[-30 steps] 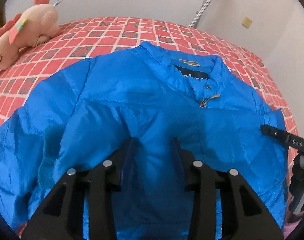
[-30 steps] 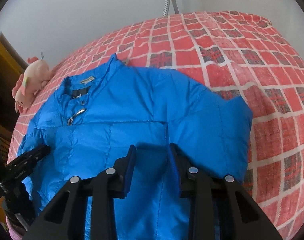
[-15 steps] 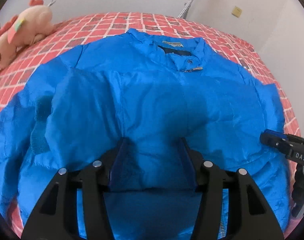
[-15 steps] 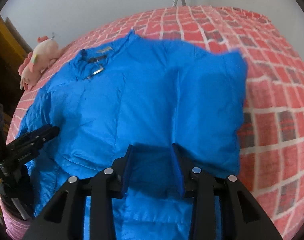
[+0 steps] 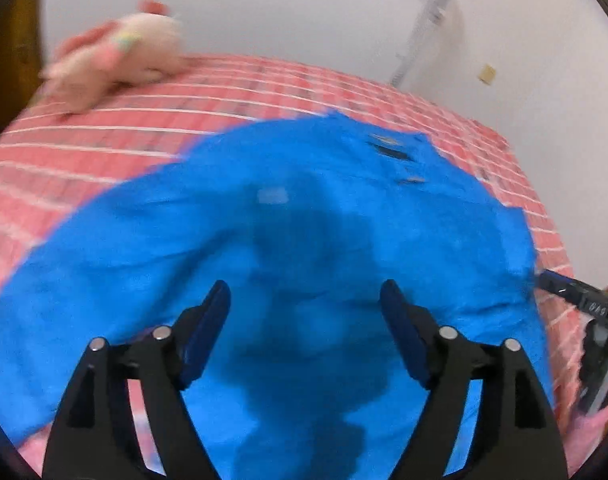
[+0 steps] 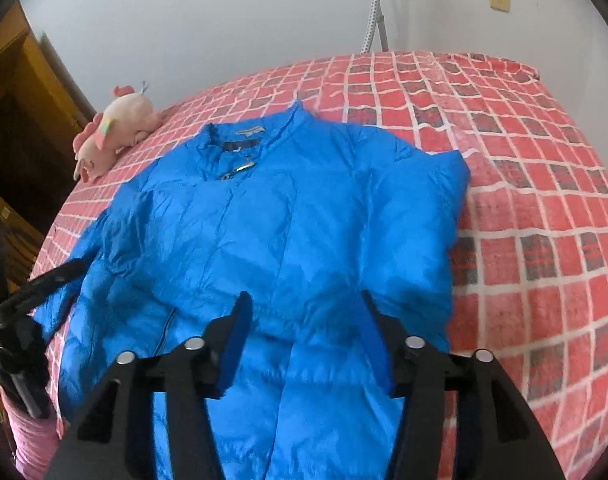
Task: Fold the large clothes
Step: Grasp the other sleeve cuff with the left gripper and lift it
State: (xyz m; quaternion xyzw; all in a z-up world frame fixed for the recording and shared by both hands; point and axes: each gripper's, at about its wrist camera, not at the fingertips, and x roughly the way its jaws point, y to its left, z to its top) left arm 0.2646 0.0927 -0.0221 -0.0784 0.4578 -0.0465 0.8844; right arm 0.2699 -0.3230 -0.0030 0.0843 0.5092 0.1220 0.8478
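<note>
A bright blue padded jacket (image 6: 288,240) lies front up on the bed, collar toward the far wall, both sleeves folded in over its body. It also fills the blurred left wrist view (image 5: 304,240). My left gripper (image 5: 304,300) is open and empty, hovering over the jacket's lower left part. My right gripper (image 6: 304,312) is open and empty above the lower middle of the jacket. The left gripper also shows at the left edge of the right wrist view (image 6: 44,284).
The bed has a red checked cover (image 6: 524,180). A pink plush toy (image 6: 112,136) lies at the far left corner beside a wooden wardrobe (image 6: 20,92). A metal pole (image 6: 374,16) stands at the white back wall.
Both grippers have opened and let go of the jacket fabric, then pulled back and up. The folded sleeves now rest on the jacket body. The left view is blurred by motion.
</note>
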